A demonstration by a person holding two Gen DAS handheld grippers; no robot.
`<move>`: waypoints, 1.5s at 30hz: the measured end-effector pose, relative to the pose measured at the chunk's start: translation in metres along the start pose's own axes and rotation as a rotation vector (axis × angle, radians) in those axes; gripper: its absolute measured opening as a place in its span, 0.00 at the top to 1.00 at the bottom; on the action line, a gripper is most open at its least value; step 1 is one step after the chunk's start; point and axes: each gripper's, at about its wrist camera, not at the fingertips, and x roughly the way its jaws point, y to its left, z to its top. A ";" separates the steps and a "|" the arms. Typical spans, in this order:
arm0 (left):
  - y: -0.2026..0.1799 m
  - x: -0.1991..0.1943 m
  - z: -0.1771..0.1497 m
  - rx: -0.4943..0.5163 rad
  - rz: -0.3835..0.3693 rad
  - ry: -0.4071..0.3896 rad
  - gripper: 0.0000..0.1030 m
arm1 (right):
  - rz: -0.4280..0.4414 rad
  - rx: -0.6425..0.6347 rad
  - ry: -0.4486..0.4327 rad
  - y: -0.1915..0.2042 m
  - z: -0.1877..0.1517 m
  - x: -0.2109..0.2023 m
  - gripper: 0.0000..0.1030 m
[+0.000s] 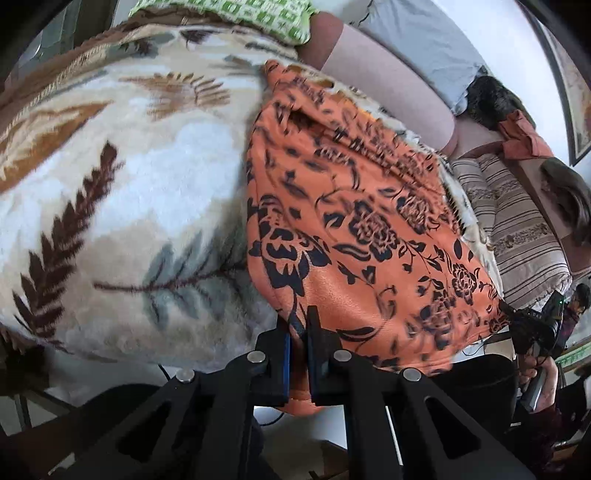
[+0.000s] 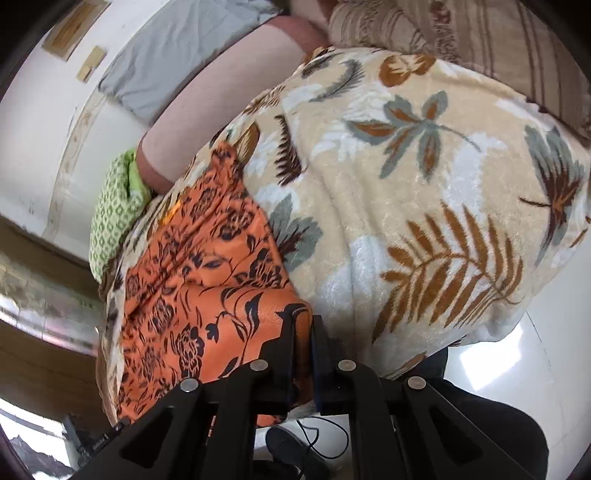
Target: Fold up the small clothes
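Note:
An orange cloth with black flowers (image 1: 362, 221) lies spread on a leaf-patterned blanket (image 1: 122, 177). My left gripper (image 1: 298, 325) is shut on the cloth's near left corner at the bed's front edge. In the right wrist view the same orange cloth (image 2: 192, 266) stretches away to the left over the blanket (image 2: 424, 177). My right gripper (image 2: 303, 325) is shut on its near right corner. The right gripper also shows at the far right of the left wrist view (image 1: 532, 328), held in a hand.
A green patterned cloth (image 1: 229, 14) lies at the far end of the bed, also in the right wrist view (image 2: 114, 214). Striped cushions (image 1: 517, 221) and a pink bolster (image 1: 384, 85) lie along the side. A white floor with cables (image 2: 317, 432) is below.

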 end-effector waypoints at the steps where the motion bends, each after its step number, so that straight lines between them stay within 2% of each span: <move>1: 0.003 0.004 -0.002 -0.019 -0.006 0.011 0.94 | 0.000 -0.004 0.016 0.001 -0.003 0.005 0.92; 6: 0.010 0.013 -0.004 -0.046 0.015 0.043 0.92 | 0.047 0.058 0.088 -0.012 -0.011 0.026 0.89; 7: 0.012 0.014 -0.004 -0.053 0.027 0.048 0.87 | 0.064 0.080 0.104 -0.015 -0.013 0.028 0.89; 10: 0.011 0.023 -0.002 -0.054 0.042 0.076 0.54 | 0.052 0.091 0.149 -0.015 -0.014 0.035 0.88; 12: 0.007 0.028 -0.003 -0.036 0.044 0.076 0.50 | 0.024 0.088 0.177 -0.014 -0.015 0.041 0.88; 15: -0.004 0.034 -0.004 0.029 0.083 0.066 0.52 | -0.009 0.074 0.221 -0.011 -0.018 0.054 0.87; 16: -0.006 0.034 -0.005 0.046 0.098 0.063 0.68 | -0.019 0.056 0.229 -0.007 -0.020 0.059 0.87; 17: -0.006 0.034 -0.005 0.054 0.107 0.066 0.90 | -0.026 0.042 0.230 -0.005 -0.021 0.063 0.87; 18: -0.004 0.035 -0.004 0.056 0.109 0.071 0.94 | -0.029 0.022 0.228 -0.002 -0.023 0.065 0.87; 20: 0.000 0.032 -0.003 0.033 0.078 0.071 0.94 | 0.011 -0.009 0.219 0.003 -0.027 0.065 0.87; 23: -0.005 0.021 -0.002 0.060 0.030 0.057 0.94 | 0.089 -0.027 0.221 0.008 -0.028 0.059 0.88; 24: -0.008 0.012 0.001 0.052 -0.028 0.047 0.94 | 0.126 -0.026 0.227 0.009 -0.028 0.055 0.89; 25: -0.009 0.004 0.005 0.037 -0.085 0.036 0.94 | 0.187 -0.014 0.228 0.010 -0.026 0.048 0.89; 27: -0.011 -0.014 0.013 0.028 -0.146 0.007 0.94 | 0.309 0.013 0.208 0.012 -0.020 0.033 0.90; 33: -0.026 -0.069 0.050 0.032 -0.262 -0.094 0.94 | 0.595 0.065 0.119 0.020 0.011 -0.010 0.90; 40: -0.032 -0.089 0.100 -0.010 -0.322 -0.158 0.94 | 0.757 0.122 0.071 0.038 0.056 -0.010 0.90; 45: -0.026 -0.084 0.147 -0.023 -0.308 -0.161 0.94 | 0.784 0.171 0.053 0.067 0.112 0.017 0.90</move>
